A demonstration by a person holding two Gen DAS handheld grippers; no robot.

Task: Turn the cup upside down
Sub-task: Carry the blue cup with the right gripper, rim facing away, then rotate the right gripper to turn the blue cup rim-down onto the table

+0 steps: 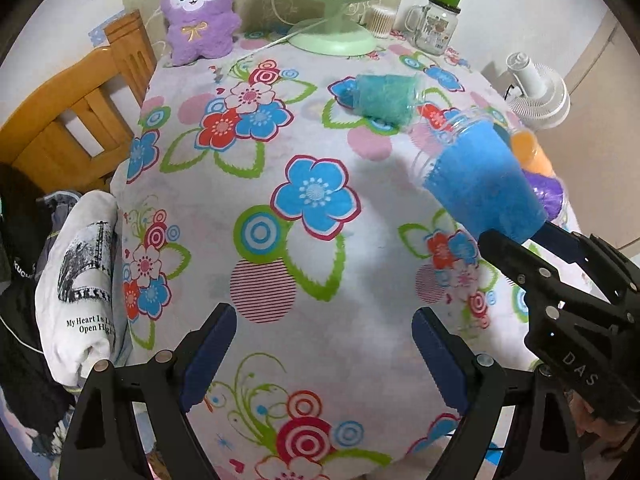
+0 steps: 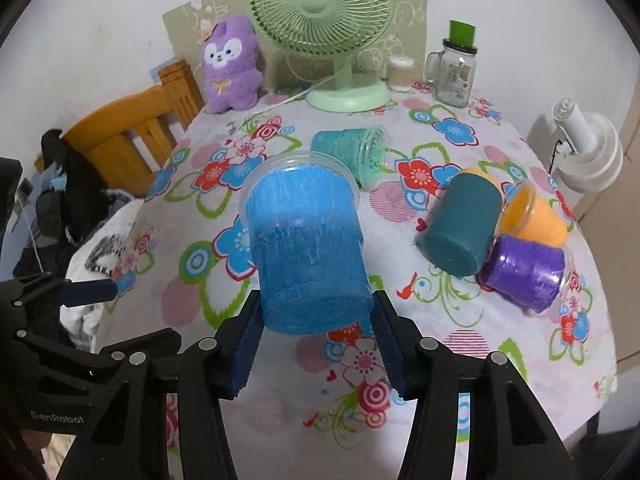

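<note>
My right gripper [image 2: 316,340] is shut on a blue cup [image 2: 306,248] and holds it tilted above the flowered tablecloth [image 2: 460,320], clear rim pointing away from the camera. In the left wrist view the same blue cup [image 1: 480,180] hangs at the right, held by the right gripper [image 1: 520,236]. My left gripper [image 1: 324,344] is open and empty above the table's near part. A light teal cup [image 2: 352,152] lies on its side mid-table; it also shows in the left wrist view [image 1: 384,94].
A dark teal cup [image 2: 460,228], an orange cup [image 2: 532,220] and a purple cup [image 2: 524,272] lie together at the right. A green fan [image 2: 320,32], a purple plush [image 2: 232,68] and a glass mug jar [image 2: 456,72] stand at the back. A wooden chair [image 1: 72,120] with clothes is left.
</note>
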